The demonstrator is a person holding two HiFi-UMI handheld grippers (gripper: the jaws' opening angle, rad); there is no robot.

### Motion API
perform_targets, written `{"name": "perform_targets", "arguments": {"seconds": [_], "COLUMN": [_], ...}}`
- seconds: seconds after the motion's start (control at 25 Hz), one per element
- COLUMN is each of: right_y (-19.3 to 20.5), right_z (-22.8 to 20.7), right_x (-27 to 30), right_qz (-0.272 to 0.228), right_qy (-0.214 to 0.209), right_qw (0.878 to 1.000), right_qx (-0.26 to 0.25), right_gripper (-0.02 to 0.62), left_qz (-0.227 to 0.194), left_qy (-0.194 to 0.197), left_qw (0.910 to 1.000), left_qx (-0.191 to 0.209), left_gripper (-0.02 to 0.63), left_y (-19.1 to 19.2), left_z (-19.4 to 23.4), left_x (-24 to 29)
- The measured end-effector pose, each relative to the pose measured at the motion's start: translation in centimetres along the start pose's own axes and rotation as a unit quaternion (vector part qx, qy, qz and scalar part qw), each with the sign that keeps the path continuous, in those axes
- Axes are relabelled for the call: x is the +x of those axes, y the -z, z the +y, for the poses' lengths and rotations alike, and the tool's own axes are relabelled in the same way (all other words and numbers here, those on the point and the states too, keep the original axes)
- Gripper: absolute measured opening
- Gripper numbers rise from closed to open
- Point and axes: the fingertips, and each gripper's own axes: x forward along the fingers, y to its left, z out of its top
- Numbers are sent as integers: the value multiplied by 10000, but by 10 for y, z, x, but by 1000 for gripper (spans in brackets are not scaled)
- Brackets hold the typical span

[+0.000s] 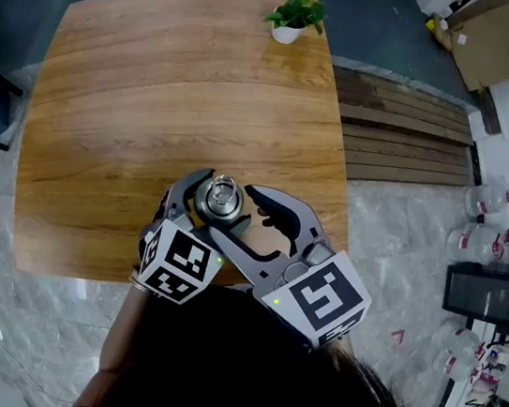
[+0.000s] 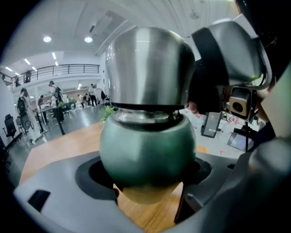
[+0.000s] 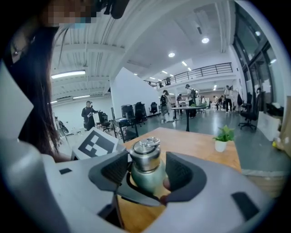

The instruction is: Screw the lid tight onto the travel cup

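— Wooden table (image 1: 158, 89): how many cups?
— One round green travel cup (image 2: 148, 150), clamped in the left gripper (image 2: 148, 183). Its one steel lid (image 3: 145, 157) stands between the wide-spread jaws of the right gripper (image 3: 145, 170).

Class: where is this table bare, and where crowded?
Free: the broad table stretch between the potted plant at the far edge and the travel cup. Crowded: the near edge, where left gripper and right gripper surround that cup.
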Motion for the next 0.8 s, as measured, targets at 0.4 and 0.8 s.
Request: {"name": "perform_targets", "arguments": {"seconds": [0.4,0.8], "right_y": [-5,-12], "right_z": [1,3], "right_x": [2,2], "right_qz": [-155,-471], "right_qy": [137,1], "right_qw": [9997,9978], "right_qx": [-113,459], "right_gripper": [239,241], "left_qz": [125,73], "left_qy": [176,318], "left_qw": [9996,9995], "left_qx": [190,31], "left_gripper": [383,383], "left_y": [1,-2], "left_z": [-6,-5], "left_x": [-2,-3]}}
